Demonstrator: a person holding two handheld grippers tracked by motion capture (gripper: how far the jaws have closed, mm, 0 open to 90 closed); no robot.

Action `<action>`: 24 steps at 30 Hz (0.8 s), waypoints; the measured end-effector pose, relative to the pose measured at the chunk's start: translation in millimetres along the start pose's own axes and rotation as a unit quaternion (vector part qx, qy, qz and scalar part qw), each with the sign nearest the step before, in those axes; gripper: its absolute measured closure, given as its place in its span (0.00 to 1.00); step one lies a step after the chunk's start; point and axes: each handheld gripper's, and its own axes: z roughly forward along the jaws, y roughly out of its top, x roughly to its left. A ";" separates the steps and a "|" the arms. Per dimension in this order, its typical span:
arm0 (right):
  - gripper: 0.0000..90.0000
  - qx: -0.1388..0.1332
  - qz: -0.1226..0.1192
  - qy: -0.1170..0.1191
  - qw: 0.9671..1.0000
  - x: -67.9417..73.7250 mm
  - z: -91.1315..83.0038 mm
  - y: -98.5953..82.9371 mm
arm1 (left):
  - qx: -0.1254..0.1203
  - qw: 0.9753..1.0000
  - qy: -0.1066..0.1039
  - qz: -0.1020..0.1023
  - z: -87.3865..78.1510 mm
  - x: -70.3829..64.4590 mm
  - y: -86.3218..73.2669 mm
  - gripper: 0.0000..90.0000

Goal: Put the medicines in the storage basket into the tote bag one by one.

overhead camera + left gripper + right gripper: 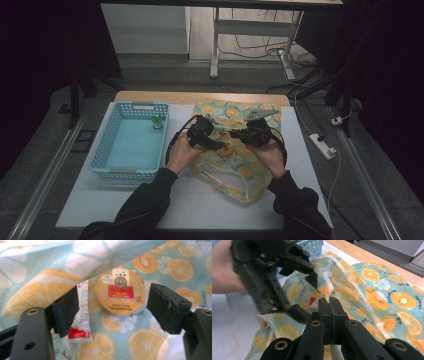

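A fruit-print bag (pixel 242 172) with orange slices on teal lies mid-table. My right gripper (pixel 329 306) is shut on a fold of its opening and holds the cloth (pixel 75 257) up. My left gripper (pixel 113 307) stands open inside the opening. Between its jaws a round yellow tin (pixel 120 292) with a red label lies flat on the bag lining. A white and red sachet (pixel 82 315) rests against its left jaw. In the high view the left gripper (pixel 219 145) and the right gripper (pixel 235 134) meet tip to tip over the bag.
A light blue basket (pixel 112 125) stands left of the bag with a small green-capped bottle (pixel 158 122) in its far right corner. Bare white tabletop (pixel 210 205) lies in front. A power strip (pixel 324 146) lies on the floor at the right.
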 end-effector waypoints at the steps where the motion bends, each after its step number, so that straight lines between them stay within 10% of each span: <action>1: 1.00 0.000 -0.001 0.000 1.000 0.2 0.1 0.0 | 0.000 1.000 0.000 0.000 0.0 0.0 0.0 0.25; 24: 1.00 0.004 -0.002 0.000 1.000 1.1 1.0 0.1 | -0.043 0.998 -0.044 -0.021 -43.3 3.4 -30.5 0.01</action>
